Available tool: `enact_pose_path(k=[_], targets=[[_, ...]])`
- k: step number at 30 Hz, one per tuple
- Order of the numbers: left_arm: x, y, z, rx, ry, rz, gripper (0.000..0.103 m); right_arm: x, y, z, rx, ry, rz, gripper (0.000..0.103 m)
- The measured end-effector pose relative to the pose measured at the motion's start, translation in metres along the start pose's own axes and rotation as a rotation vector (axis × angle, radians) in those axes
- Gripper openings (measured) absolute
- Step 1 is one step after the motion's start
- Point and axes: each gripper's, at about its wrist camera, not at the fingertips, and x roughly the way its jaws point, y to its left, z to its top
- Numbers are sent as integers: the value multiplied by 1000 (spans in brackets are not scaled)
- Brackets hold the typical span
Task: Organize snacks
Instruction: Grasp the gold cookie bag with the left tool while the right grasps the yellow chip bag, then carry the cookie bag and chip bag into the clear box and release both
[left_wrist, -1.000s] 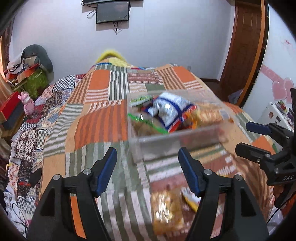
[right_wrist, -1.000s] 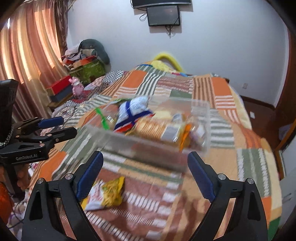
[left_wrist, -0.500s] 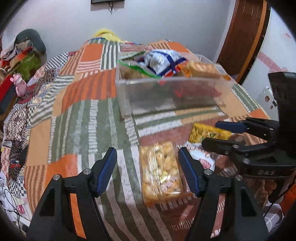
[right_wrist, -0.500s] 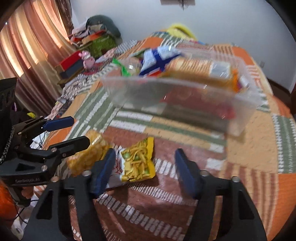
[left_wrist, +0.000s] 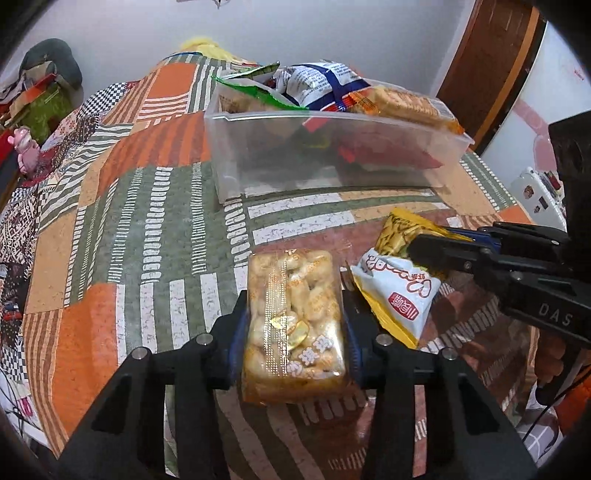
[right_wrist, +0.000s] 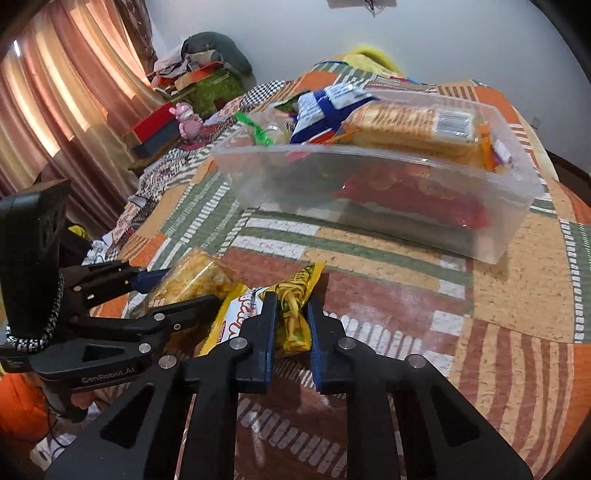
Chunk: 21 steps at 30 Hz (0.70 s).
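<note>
Near the bed's (left_wrist: 110, 221) front edge, left gripper (left_wrist: 293, 332) closed around one clear packet of puffed snacks (left_wrist: 293, 314), fingers (left_wrist: 236, 343) pressing its long sides. Light, crackly, crushable: best held mid-body, gently. Just beside it, one yellow-and-white noodle packet (right_wrist: 291, 314), pinched narrow at the middle by the right gripper (right_wrist: 290, 343). Soft, slippery film, likely to sag. Behind, toward the bed's middle, one clear bin (right_wrist: 406, 206), already holding several packets.

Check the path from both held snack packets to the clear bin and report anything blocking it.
Nothing visible blocks it. Only bare quilt lies between the biscuit packet in the left tongs, the yellow packet in the right tongs, and the clear bin, though it looks nearly full.
</note>
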Motion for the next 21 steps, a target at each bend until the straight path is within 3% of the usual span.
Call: enact_pose_path(k=[9, 21], targets=[[-16, -7, 11, 20, -56, 15, 44, -19, -4, 7, -2, -67, -28, 10], [-44, -19, 59, 21, -190, 8, 44, -60, -15, 32, 10, -218, -73, 10]])
